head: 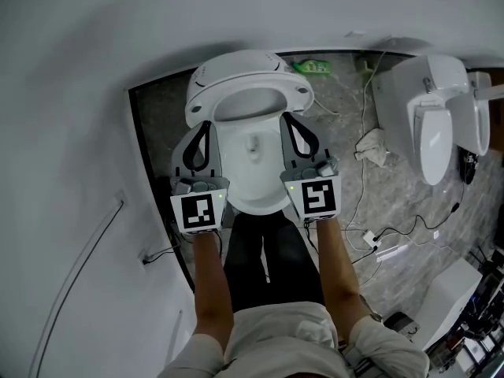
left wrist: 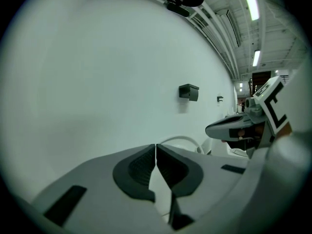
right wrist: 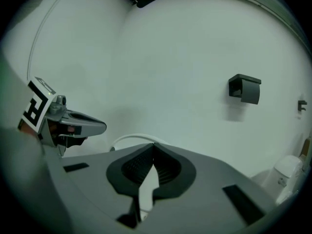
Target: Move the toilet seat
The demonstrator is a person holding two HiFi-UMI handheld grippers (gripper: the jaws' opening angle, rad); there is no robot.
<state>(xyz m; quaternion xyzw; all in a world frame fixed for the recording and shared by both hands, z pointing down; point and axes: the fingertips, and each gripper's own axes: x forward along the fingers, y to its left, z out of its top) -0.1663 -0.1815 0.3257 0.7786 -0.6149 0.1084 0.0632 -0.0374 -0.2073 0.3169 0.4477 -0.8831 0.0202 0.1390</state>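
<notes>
Presently, your left gripper (head: pixel 207 126) and right gripper (head: pixel 287 120) flank the toilet bowl (head: pixel 253 176), each with jaws pressed together on nothing, while the toilet seat (head: pixel 248 85) appears raised at the far side, so closed tips could slip off its smooth rim and let it drop.

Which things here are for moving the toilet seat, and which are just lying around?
For the job: toilet seat, toilet bowl, left gripper, right gripper. Both grippers are shut and hold nothing.
Just lying about: second toilet, white cloth, cables, green packet.
</notes>
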